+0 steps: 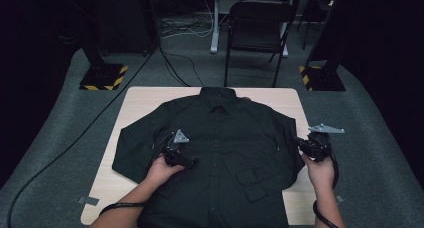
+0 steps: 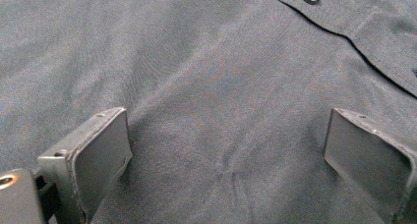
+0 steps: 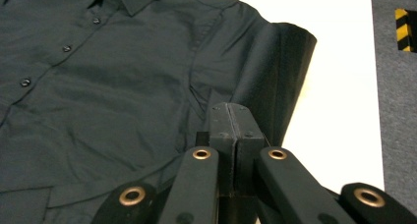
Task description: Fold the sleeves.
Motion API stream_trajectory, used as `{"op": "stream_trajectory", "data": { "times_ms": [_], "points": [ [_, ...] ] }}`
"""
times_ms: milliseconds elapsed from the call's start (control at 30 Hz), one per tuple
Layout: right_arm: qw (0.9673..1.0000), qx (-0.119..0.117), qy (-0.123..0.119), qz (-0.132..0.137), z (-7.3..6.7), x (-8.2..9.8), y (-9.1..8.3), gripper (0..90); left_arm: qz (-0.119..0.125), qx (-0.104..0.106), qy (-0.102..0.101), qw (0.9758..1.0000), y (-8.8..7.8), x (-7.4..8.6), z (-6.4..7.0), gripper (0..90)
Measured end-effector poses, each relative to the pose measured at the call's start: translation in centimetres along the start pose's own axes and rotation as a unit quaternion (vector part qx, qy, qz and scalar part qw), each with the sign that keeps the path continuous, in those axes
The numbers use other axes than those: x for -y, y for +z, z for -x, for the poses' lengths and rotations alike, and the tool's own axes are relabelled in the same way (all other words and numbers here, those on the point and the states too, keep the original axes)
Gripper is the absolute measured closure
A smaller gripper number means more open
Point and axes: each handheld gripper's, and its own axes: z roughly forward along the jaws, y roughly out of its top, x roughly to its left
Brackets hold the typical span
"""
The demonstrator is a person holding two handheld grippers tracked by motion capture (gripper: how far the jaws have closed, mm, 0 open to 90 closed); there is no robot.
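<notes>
A dark button-up shirt (image 1: 225,138) lies front up on the pale wooden table (image 1: 145,103), collar at the far side. My left gripper (image 1: 186,160) rests on the shirt's chest, left of the button placket. Its jaws stand open, wide apart, over flat cloth (image 2: 206,86) with nothing pinched between them (image 2: 226,140). My right gripper (image 1: 299,142) is at the shirt's right edge, its jaws shut (image 3: 236,118) on the sleeve fabric. A fold of that fabric (image 3: 275,71) stands raised off the table behind the jaws.
A black chair (image 1: 257,28) stands beyond the table's far edge. Stand bases with yellow-black stripes sit on the grey floor at the left (image 1: 102,77) and right (image 1: 320,78). Cables cross the floor (image 1: 75,143). A strip of bare table (image 3: 334,86) lies right of the shirt.
</notes>
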Motion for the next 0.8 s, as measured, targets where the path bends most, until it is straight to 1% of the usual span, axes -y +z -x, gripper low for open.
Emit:
{"op": "stream_trajectory", "data": {
  "times_ms": [200, 367, 400, 467, 500, 733, 800],
  "points": [
    [0.9999, -0.010, -0.004, 0.008, -0.7, -0.8, -0.1, 89.5, 0.000, 0.000, 0.000, 1.0000, 0.0, 0.0, 0.0, 3.8],
    [0.9998, -0.013, -0.013, 0.009, -1.2, -1.3, -0.1, 89.5, 0.000, 0.000, 0.000, 1.0000, 0.0, 0.0, 0.0, 3.8],
    [0.9997, -0.019, -0.011, 0.012, -1.5, -1.6, -0.1, 89.5, 0.000, 0.000, 0.000, 1.0000, 0.0, 0.0, 0.0, 3.8],
    [0.9996, -0.021, -0.013, 0.012, -1.7, -1.8, -0.1, 89.5, 0.000, 0.000, 0.000, 1.0000, 0.0, 0.0, 0.0, 3.8],
    [0.9994, -0.024, -0.020, 0.013, -2.1, -2.1, 0.0, 89.5, 0.000, 0.000, 0.000, 1.0000, 0.0, 0.0, 0.0, 3.8],
    [0.9982, -0.047, -0.030, 0.022, -3.8, -3.1, 0.3, 89.5, 0.000, 0.000, 0.000, 1.0000, 0.0, 0.0, 0.0, 3.8],
    [0.9978, -0.052, -0.036, 0.023, -4.3, -3.3, 0.5, 89.5, 0.000, 0.000, 0.000, 1.0000, 0.0, 0.0, 0.0, 3.8]
  ]
}}
